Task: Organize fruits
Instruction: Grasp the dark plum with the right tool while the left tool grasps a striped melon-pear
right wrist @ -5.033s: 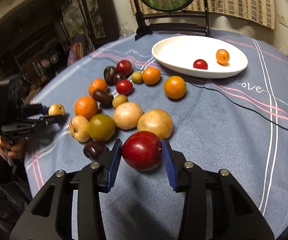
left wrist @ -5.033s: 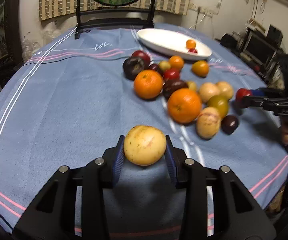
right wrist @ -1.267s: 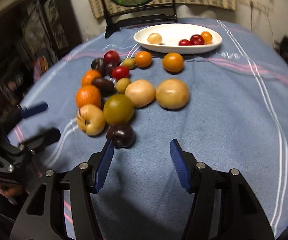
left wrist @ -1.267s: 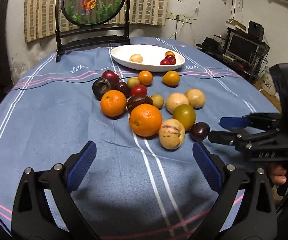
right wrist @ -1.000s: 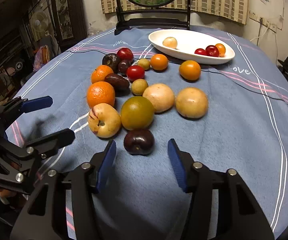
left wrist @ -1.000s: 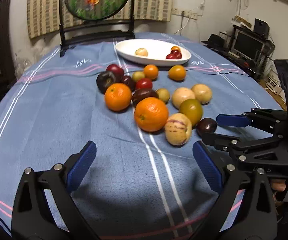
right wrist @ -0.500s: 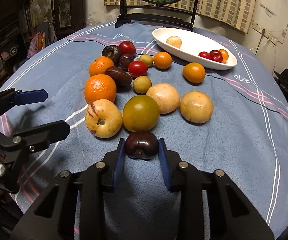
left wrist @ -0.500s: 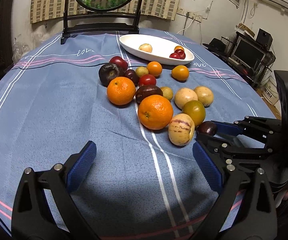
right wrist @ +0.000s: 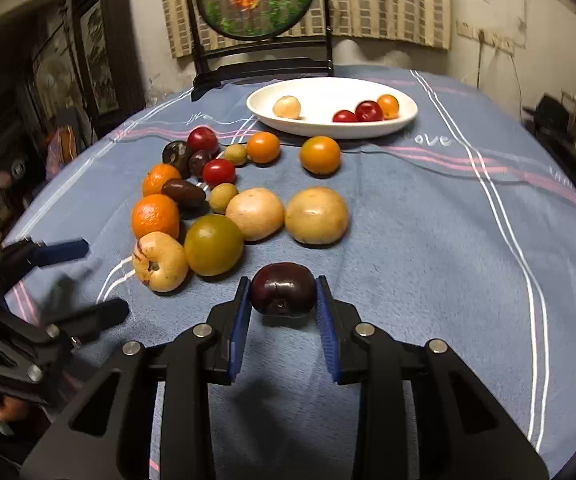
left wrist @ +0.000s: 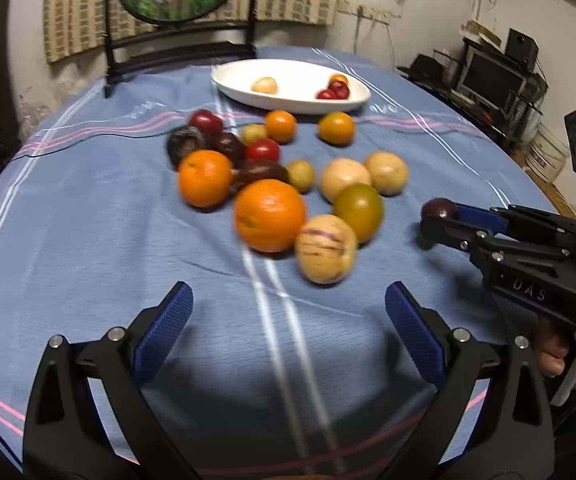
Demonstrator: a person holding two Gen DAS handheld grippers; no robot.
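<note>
My right gripper is shut on a dark purple plum and holds it just above the blue cloth, in front of the fruit pile; it also shows in the left wrist view. My left gripper is wide open and empty, just short of a striped yellow fruit and a large orange. The white oval dish at the far side holds a yellow fruit, two red fruits and a small orange one. Several oranges, plums and yellow fruits lie loose on the cloth.
A round fish screen on a black stand sits behind the dish. A black cable runs across the cloth to the right. The table's right edge borders shelves with electronics. My left gripper appears at the left of the right wrist view.
My right gripper closed on the dark plum and lifted it away from the pile. Over five seconds, both grippers placed a yellow fruit and a red fruit in the dish. My left gripper neared the pile.
</note>
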